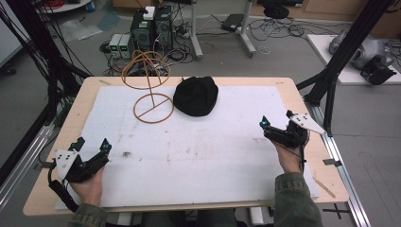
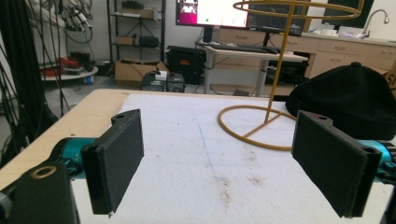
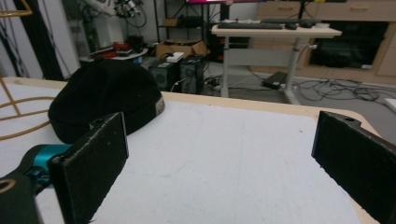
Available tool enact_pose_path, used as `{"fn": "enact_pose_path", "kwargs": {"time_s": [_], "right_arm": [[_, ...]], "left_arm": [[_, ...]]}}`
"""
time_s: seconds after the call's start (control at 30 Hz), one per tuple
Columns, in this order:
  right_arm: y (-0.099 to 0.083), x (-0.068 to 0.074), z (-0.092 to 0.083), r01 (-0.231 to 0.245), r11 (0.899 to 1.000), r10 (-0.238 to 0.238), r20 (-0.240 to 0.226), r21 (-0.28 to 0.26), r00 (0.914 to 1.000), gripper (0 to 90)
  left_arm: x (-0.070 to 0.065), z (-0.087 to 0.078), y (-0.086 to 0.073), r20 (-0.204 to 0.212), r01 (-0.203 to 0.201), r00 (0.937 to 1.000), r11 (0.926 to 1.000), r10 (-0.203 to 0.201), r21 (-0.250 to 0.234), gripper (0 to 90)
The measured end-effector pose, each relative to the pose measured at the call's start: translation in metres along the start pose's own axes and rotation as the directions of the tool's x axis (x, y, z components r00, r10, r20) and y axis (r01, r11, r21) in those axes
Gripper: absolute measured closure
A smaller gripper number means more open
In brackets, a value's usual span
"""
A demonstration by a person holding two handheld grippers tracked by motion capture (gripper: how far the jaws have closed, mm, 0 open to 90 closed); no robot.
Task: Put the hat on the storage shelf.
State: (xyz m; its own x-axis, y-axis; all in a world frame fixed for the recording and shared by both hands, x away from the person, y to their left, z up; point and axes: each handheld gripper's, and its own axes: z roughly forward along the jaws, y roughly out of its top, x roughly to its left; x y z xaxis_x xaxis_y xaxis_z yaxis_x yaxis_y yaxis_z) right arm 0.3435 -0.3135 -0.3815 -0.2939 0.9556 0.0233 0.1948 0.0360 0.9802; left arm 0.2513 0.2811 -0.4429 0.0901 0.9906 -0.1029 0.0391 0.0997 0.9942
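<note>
high view: left gripper (image 1: 92,144) sits at the near left corner of the table (image 1: 71,118), held in the person's left hand (image 1: 90,187), jaws spread wide, nothing between them. right gripper (image 1: 276,122) at the right edge of the table, held in the right hand (image 1: 289,158), jaws also spread, holding nothing. both grippers rest low over the white foam sheet (image 1: 213,142) that covers most of the tabletop.

black hat (image 1: 196,96) lies on the foam sheet toward the far side, roughly centre, crown up. just to its left stands the gold wire stand (image 1: 150,85): ring base flat on the sheet, upright stem, looped wire top. the hat's edge is just beside the ring base; cannot tell whether they touch.

left gripper view: jaws apart, the foam sheet between them; the stand's base ring (image 2: 254,128) ahead, black hat (image 2: 348,100) ahead to the right, partly behind the right-hand jaw.

right gripper view: jaws wide apart; black hat (image 3: 105,98) ahead on the left, a small tan label at its brim facing the camera. hat well apart from both grippers.

brownish smudges on the sheet near the left gripper.
</note>
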Motion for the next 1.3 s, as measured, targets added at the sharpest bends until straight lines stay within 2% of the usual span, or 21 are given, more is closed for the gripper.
{"fn": "enact_pose_path", "kwargs": {"time_s": [0.13,0.27,0.4,0.6,0.7,0.73,0.77,0.8,0.87,0.97,1.13,1.23,1.3], "right_arm": [[0.015,0.001,0.012,0.024,0.999,-0.024,-0.013,0.034,0.9996,3.0],[0.022,0.004,0.018,0.028,0.999,-0.028,-0.024,0.034,0.9993,3.0],[0.032,0.013,0.032,0.059,0.998,-0.058,-0.032,0.019,0.9978,4.4],[0.042,0.026,0.051,0.091,0.995,-0.089,-0.056,0.030,0.9944,5.1],[0.048,0.036,0.062,0.123,0.992,-0.120,-0.080,0.026,0.9895,6.1],[0.052,0.044,0.070,0.153,0.987,-0.149,-0.104,0.039,0.9834,12.3],[0.052,0.044,0.070,0.153,0.987,-0.149,-0.104,0.039,0.9834,12.3],[0.056,0.053,0.078,0.169,0.985,-0.161,-0.127,0.048,0.9786,12.9],[0.057,0.056,0.082,0.175,0.983,-0.167,-0.136,0.051,0.9766,12.6],[0.057,0.073,0.099,0.200,0.976,-0.186,-0.156,0.081,0.9701,12.0],[0.057,0.086,0.115,0.199,0.974,-0.178,-0.178,0.109,0.9679,11.8],[0.057,0.091,0.125,0.177,0.976,-0.153,-0.178,0.126,0.9721,11.7],[0.058,0.094,0.131,0.187,0.974,-0.163,-0.177,0.130,0.9706,11.7]], "left_arm": [[-0.001,0.000,0.000,0.001,-0.006,1.0000,1.0000,0.006,0.001,17.2],[-0.002,0.000,0.000,0.007,-0.013,0.9999,0.9999,0.013,0.002,17.1],[-0.001,-0.001,0.000,0.004,-0.017,0.9999,0.9999,0.017,0.001,17.1],[-0.002,0.000,0.000,0.008,-0.008,0.9999,0.9999,0.008,0.007,17.1],[-0.002,0.000,0.000,0.011,-0.010,0.9999,0.9999,0.009,0.007,17.2],[-0.001,0.000,0.000,0.013,-0.012,0.9999,0.9999,0.012,0.009,17.1],[-0.001,0.000,0.000,0.013,-0.012,0.9999,0.9999,0.012,0.009,17.1],[-0.002,0.000,0.000,0.013,-0.012,0.9998,0.9999,0.012,0.009,17.1],[-0.002,0.001,0.000,0.017,-0.010,0.9998,0.9999,0.010,0.010,17.1],[-0.002,0.001,0.000,0.022,-0.010,0.9997,0.9999,0.010,0.009,17.1],[-0.001,0.000,0.000,0.025,-0.008,0.9997,0.9999,0.008,0.007,17.0],[0.000,0.000,0.000,0.025,-0.007,0.9997,0.9999,0.007,0.008,17.0],[0.001,0.000,0.001,0.025,-0.002,0.9997,1.0000,0.002,0.005,17.0]]}}
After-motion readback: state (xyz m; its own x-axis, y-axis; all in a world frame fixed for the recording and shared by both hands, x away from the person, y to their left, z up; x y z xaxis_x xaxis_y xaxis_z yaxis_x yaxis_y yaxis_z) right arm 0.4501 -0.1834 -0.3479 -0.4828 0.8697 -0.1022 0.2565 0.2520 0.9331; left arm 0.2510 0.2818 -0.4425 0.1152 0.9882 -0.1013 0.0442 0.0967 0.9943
